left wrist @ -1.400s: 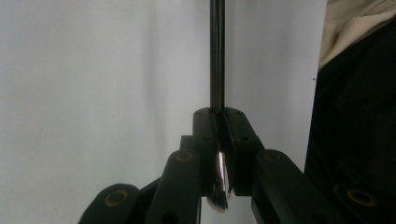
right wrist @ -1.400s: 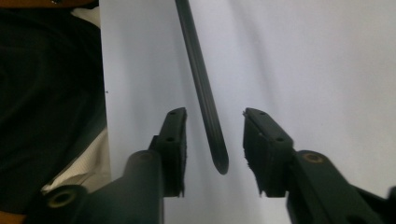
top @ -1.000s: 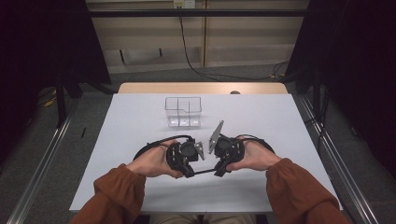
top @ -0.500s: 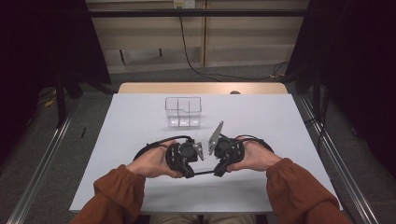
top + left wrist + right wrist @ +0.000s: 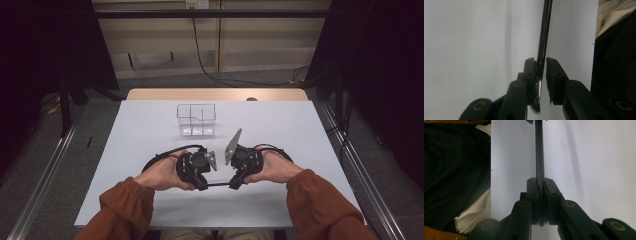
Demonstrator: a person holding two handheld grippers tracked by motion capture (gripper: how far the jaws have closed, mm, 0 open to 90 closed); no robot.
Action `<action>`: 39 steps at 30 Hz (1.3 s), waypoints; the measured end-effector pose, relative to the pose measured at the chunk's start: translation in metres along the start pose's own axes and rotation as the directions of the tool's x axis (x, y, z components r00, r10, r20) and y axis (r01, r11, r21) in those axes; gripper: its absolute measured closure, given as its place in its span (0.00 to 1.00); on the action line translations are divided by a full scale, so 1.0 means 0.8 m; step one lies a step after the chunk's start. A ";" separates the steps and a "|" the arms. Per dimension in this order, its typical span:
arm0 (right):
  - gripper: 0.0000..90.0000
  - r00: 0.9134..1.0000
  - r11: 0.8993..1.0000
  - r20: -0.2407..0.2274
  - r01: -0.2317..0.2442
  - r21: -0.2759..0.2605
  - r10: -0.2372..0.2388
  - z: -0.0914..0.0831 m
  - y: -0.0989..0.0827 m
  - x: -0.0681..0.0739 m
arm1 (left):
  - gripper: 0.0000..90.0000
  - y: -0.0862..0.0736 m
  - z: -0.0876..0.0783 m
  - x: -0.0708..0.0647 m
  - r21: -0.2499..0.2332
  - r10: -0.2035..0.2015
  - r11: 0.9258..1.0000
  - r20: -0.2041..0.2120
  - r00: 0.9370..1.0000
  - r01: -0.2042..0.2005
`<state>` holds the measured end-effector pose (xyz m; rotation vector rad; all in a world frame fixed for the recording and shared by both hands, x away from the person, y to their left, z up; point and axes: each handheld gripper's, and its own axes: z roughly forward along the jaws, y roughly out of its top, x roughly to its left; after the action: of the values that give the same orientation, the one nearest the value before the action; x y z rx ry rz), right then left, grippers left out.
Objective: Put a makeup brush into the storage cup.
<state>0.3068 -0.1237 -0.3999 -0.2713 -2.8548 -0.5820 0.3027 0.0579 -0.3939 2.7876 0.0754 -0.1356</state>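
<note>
At the left, a hand [image 5: 162, 172] in a rust sleeve holds the left gripper [image 5: 204, 186] low over the white table [image 5: 280, 135], tips turned inward; in the left gripper view its jaws have just been opening, and the thin black rod [image 5: 544, 30] lies between them against one pad with a gap showing at the other, so the claw is slightly spread and no longer pinching; in the middle, the rod [image 5: 219, 185] runs level just above the table from one gripper to the other, near the person's edge; behind it, well apart, stands a clear box [image 5: 196, 120] with dividers and some small pale pieces on its floor; at the right, the right gripper [image 5: 233, 186] faces the left one, and in the right gripper view its jaws are pressed together on the rod [image 5: 539, 150], pinching it firmly; this looks like a handover, left to right, with the release under way; next, the left gripper probably needs to spread wider and draw back along the rod without nudging it, while the right keeps its pinch steady, perhaps to carry the rod toward the box.
</note>
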 end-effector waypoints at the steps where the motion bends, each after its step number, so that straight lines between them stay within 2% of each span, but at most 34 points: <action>1: 0.93 1.000 1.000 -0.002 0.000 -0.003 0.000 0.000 0.000 0.000 | 0.85 -0.001 0.000 0.000 -0.010 0.000 1.000 0.004 1.000 0.000; 8: 0.93 1.000 1.000 -0.003 -0.011 -0.028 0.011 -0.005 -0.004 0.000 | 0.67 -0.006 -0.004 0.004 -0.068 -0.029 0.997 -0.031 0.999 0.027; 10: 0.93 1.000 0.999 0.001 -0.014 -0.033 0.014 -0.007 -0.007 0.000 | 0.59 -0.008 -0.006 0.006 -0.078 -0.033 0.997 -0.050 0.998 0.029; 12: 0.93 1.000 0.999 0.000 -0.018 -0.034 0.018 -0.008 -0.009 0.000 | 0.52 -0.010 -0.006 0.006 -0.103 -0.062 0.993 -0.068 0.996 0.054; 14: 0.93 1.000 0.999 0.002 -0.024 -0.038 0.024 -0.009 -0.010 0.000 | 0.36 -0.011 -0.007 0.009 -0.091 -0.072 0.994 -0.082 0.994 0.064; 16: 0.93 1.000 0.999 0.000 -0.016 -0.043 0.016 -0.009 -0.011 -0.001 | 0.32 -0.013 -0.007 0.010 -0.100 -0.075 0.993 -0.088 0.993 0.066; 17: 0.93 1.000 0.999 -0.001 -0.019 -0.042 0.019 -0.009 -0.012 0.000 | 0.30 -0.013 -0.006 0.009 -0.121 -0.106 0.988 -0.087 0.991 0.095; 19: 0.93 1.000 0.998 0.006 -0.029 -0.048 0.030 -0.010 -0.013 0.000 | 0.21 -0.015 -0.006 0.012 -0.112 -0.102 0.990 -0.098 0.990 0.091; 23: 0.93 0.999 0.998 0.012 -0.034 -0.061 0.034 -0.013 -0.018 -0.003 | 0.11 -0.019 -0.007 0.014 -0.139 -0.122 0.984 -0.107 0.987 0.107; 27: 0.93 0.998 0.996 0.015 -0.053 -0.069 0.054 -0.015 -0.023 -0.003 | 0.07 -0.023 -0.010 0.014 -0.150 -0.120 0.983 -0.115 0.986 0.102; 28: 0.93 0.999 0.996 0.017 -0.044 -0.073 0.045 -0.016 -0.025 -0.004 | 0.06 -0.025 -0.011 0.015 -0.154 -0.120 0.983 -0.113 0.986 0.102; 31: 0.93 0.998 0.995 0.020 -0.055 -0.081 0.057 -0.019 -0.029 -0.002 | 0.06 -0.029 -0.014 0.015 -0.174 -0.126 0.979 -0.108 0.986 0.106; 36: 0.93 0.997 0.993 0.033 -0.069 -0.092 0.072 -0.022 -0.035 -0.001 | 0.05 -0.038 -0.012 0.017 -0.200 -0.148 0.972 -0.113 0.982 0.124; 37: 0.93 0.997 0.993 0.043 -0.057 -0.108 0.062 -0.022 -0.037 -0.002 | 0.06 -0.040 -0.012 0.017 -0.208 -0.154 0.970 -0.112 0.982 0.128; 38: 0.93 0.996 0.992 0.045 -0.073 -0.107 0.078 -0.022 -0.039 -0.001 | 0.06 -0.042 -0.011 0.017 -0.220 -0.168 0.965 -0.113 0.979 0.141; 39: 0.93 0.996 0.991 0.041 -0.070 -0.112 0.075 -0.022 -0.041 -0.001 | 0.06 -0.044 -0.012 0.018 -0.218 -0.168 0.966 -0.117 0.979 0.140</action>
<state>0.3037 -0.1603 -0.3961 -0.4096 -2.8459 -0.7300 0.3156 0.0947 -0.3981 2.5757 0.3223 0.0225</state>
